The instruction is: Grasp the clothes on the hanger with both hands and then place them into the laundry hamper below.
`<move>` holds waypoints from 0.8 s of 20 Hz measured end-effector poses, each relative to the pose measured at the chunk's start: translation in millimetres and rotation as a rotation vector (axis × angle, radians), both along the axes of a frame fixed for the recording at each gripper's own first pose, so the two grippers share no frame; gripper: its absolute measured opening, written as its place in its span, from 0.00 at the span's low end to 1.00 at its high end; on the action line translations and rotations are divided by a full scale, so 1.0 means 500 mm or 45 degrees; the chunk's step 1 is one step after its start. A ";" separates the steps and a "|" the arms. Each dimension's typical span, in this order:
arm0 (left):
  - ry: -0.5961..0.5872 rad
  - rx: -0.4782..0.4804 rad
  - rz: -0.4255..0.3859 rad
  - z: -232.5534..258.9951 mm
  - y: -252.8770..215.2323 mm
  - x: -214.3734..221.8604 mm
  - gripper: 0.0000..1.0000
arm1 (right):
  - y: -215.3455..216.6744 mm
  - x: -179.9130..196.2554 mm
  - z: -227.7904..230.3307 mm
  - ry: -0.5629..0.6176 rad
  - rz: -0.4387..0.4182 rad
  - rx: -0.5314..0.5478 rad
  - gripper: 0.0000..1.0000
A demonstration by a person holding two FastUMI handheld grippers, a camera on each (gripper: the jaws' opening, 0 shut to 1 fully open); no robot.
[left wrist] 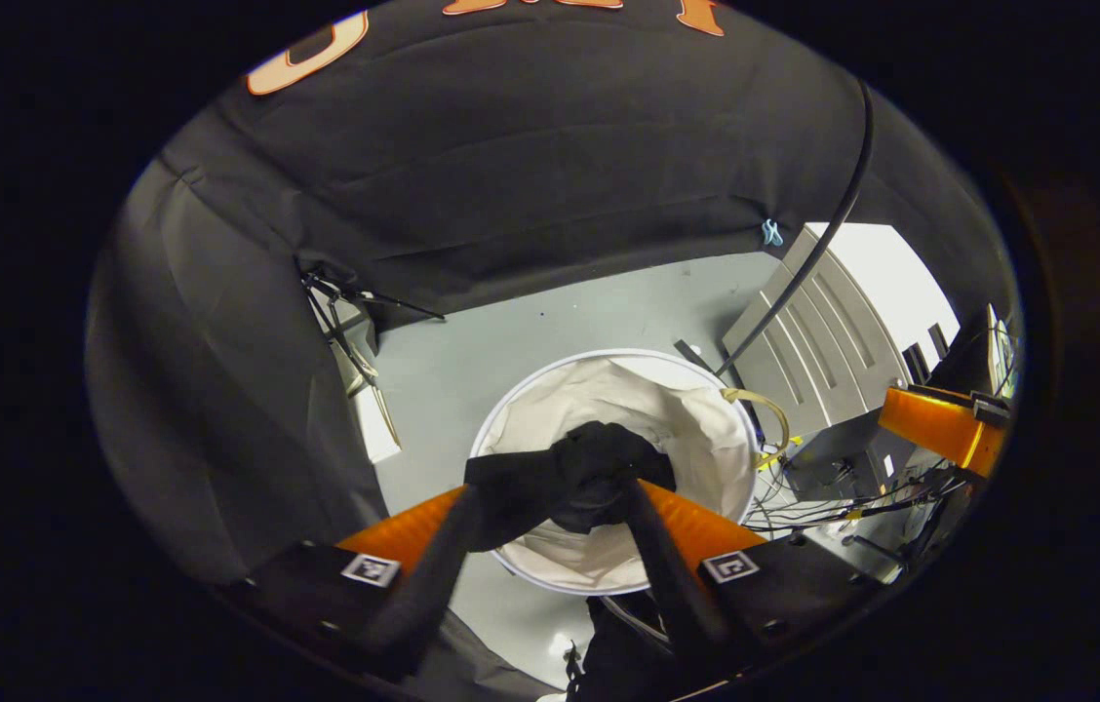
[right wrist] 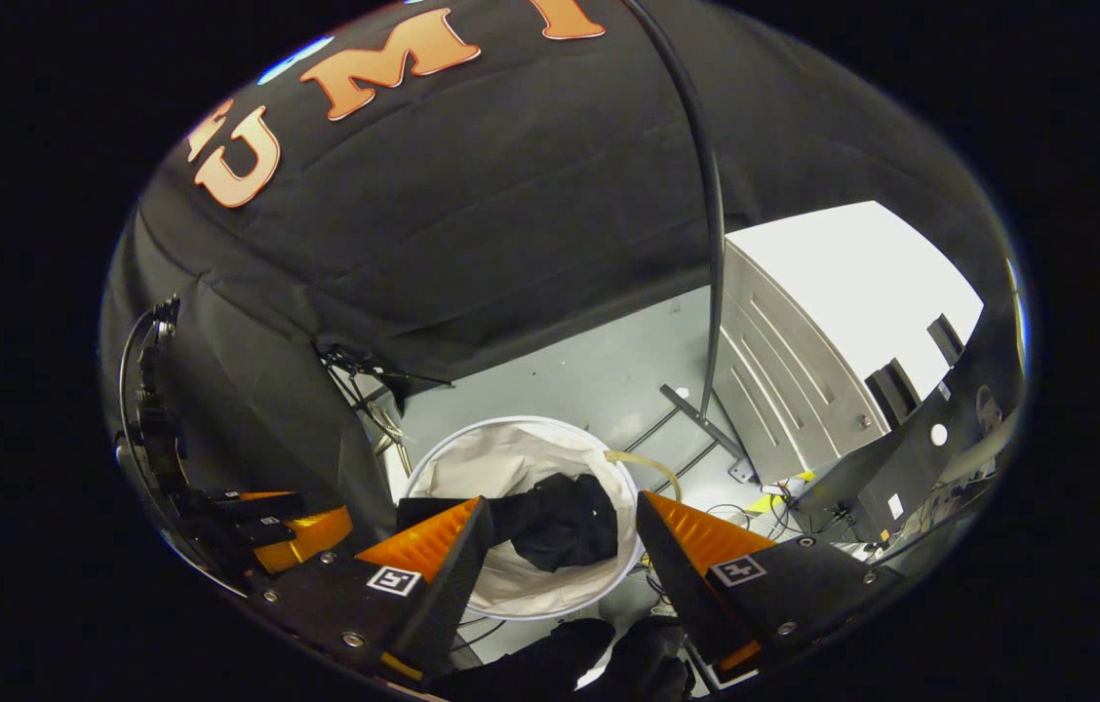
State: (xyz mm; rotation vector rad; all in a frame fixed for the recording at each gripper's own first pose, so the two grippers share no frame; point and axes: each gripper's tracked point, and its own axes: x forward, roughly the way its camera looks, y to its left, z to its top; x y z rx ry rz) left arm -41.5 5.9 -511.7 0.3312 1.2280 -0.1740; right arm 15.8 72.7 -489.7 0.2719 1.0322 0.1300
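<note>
Black cloth, a dark crumpled garment (left wrist: 577, 478), hangs bunched over the mouth of the round white fabric laundry hamper (left wrist: 706, 439), which stands on the grey floor (left wrist: 550, 327) beneath both cameras. In the left gripper view, the left hand-held gripper (left wrist: 550, 497) has its fingers spread, with the garment draped across and between the tips; whether both fingers actually press on the cloth cannot be told, as the dark fabric merges with them. In the right gripper view, the right hand-held gripper (right wrist: 565, 507) stands open with a wide gap between its fingers, nothing is held, and the garment (right wrist: 560, 526) is seen through that gap, lying partly inside the hamper (right wrist: 472, 458) against its pale lining.

Step in hand is judged to be the release into the hamper; the task appears near its end.

Notes for doing it well:
- The left hand-held gripper is best kept centred over the hamper opening before the cloth is let go, so that no sleeve is left trailing over the rim.
- A loose yellowish hose or cord (left wrist: 765, 405) lies at the right side of the rim; it should be avoided.
- The withdrawal is best made straight upward, so the cloth is not snagged and lifted out again.
- Tangled cables (left wrist: 843, 497) lie on the floor beside the hamper.
</note>
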 end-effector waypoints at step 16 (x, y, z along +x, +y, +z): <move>-0.475 -0.126 0.216 0.308 -0.070 0.034 1.00 | -0.221 0.018 0.256 -0.259 -0.029 -0.093 0.94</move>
